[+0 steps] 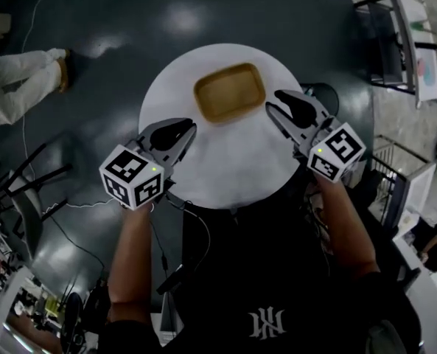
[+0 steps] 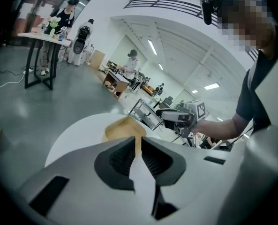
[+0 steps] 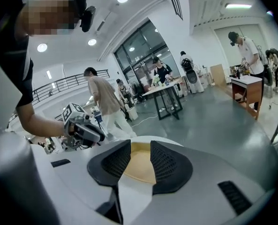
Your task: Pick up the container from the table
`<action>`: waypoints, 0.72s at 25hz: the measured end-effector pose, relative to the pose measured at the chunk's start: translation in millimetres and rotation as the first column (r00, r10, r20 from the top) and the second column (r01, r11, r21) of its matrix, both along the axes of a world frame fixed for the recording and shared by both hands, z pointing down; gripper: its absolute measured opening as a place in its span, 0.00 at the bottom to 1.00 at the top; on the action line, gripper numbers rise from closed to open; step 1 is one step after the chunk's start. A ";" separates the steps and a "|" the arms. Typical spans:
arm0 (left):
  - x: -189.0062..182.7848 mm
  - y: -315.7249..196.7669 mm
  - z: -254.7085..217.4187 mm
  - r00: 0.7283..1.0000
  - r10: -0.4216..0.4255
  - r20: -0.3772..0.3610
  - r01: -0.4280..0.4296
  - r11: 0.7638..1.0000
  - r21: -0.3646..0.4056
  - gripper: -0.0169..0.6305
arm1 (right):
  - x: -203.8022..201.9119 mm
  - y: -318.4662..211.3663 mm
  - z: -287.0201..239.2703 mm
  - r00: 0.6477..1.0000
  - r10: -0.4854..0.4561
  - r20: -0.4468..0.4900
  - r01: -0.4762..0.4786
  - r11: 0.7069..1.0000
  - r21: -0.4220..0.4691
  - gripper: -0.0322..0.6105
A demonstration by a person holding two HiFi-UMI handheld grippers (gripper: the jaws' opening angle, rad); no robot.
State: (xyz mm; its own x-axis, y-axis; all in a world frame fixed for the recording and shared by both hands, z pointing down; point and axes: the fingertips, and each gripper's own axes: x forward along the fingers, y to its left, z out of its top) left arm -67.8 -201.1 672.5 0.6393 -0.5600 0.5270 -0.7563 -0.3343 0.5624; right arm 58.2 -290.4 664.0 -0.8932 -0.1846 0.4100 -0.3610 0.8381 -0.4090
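Two grippers flank one tan container, which lies on the upper part of the round white table. Its long axis runs left to right, with the right end tipped slightly up. The right gripper, jaws well apart and empty, sits just beside the container's right end and is the nearer. The left gripper, jaws barely parted with nothing between them, lies to the lower left, apart from it. In both gripper views the jaws cover most of the container, and its depth is unclear.
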 end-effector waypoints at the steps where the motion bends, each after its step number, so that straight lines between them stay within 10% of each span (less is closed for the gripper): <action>1: 3.2 -2.9 5.6 1.000 -0.014 0.000 0.014 1.000 -0.005 0.08 | 1.9 -2.5 7.9 1.000 -0.008 -0.003 0.008 1.000 -0.011 0.26; 18: -15.4 -28.5 58.2 0.975 -0.207 -0.081 0.193 0.968 -0.157 0.27 | -21.7 -32.2 77.0 0.997 -0.002 -0.074 -0.009 0.989 -0.149 0.31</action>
